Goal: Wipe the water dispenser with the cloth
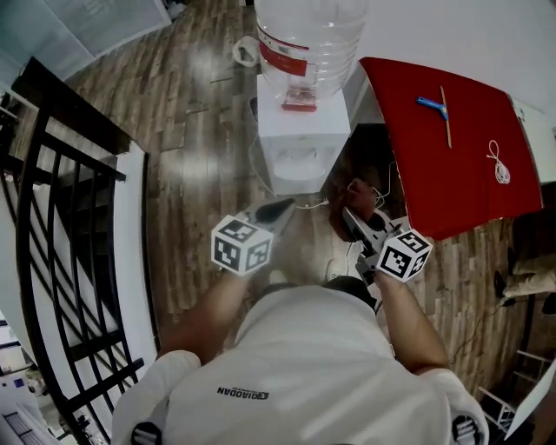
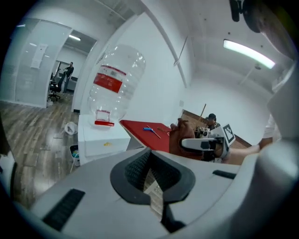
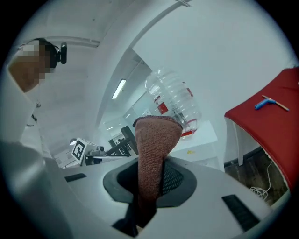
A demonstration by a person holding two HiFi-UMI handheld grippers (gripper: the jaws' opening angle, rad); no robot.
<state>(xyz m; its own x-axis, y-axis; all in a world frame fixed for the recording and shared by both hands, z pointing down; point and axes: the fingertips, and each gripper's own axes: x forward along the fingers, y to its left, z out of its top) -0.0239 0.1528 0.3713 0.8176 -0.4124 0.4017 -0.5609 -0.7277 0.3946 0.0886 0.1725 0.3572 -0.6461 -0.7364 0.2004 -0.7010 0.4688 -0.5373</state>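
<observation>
Water dispenser (image 1: 300, 148) stands on the floor just ahead, not yet touched. Left claw (image 1: 278, 209) is closed on nothing; right claw (image 1: 349, 215) pinches the brown cloth (image 3: 155, 149) by its lower part. Held so narrowly, the cloth could drag free under wiping pressure, or a hard push could rock the bottle (image 1: 308, 39).

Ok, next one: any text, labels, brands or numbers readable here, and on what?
Red label on the bottle: white print, too blurred to read.
Print on the back of the person's shirt: too small and distorted to read reliably.
Marker cubes on the left gripper and right gripper: black-and-white patterns only, no words.
Paper notice on the glass wall: too small to read.
</observation>
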